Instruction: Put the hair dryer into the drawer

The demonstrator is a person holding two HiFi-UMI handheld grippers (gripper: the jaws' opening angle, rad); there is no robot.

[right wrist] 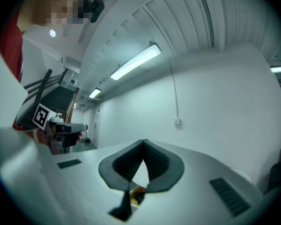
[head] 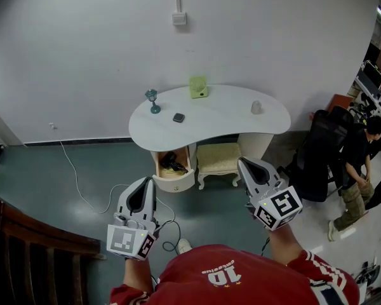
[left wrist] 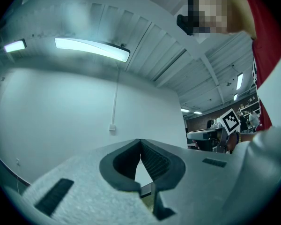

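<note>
Both your left gripper (head: 146, 183) and right gripper (head: 244, 165) hold their fingers pressed together, empty, well back from the worktop (head: 222, 116). The hair dryer (head: 170, 162) already lies in the open drawer (head: 176, 183) — placing looks done; next, perhaps push it closed.

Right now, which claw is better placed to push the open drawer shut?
Left, probably: the left claw, shut and empty, sits nearly in line with the drawer; the right claw is off toward the stool.
</note>
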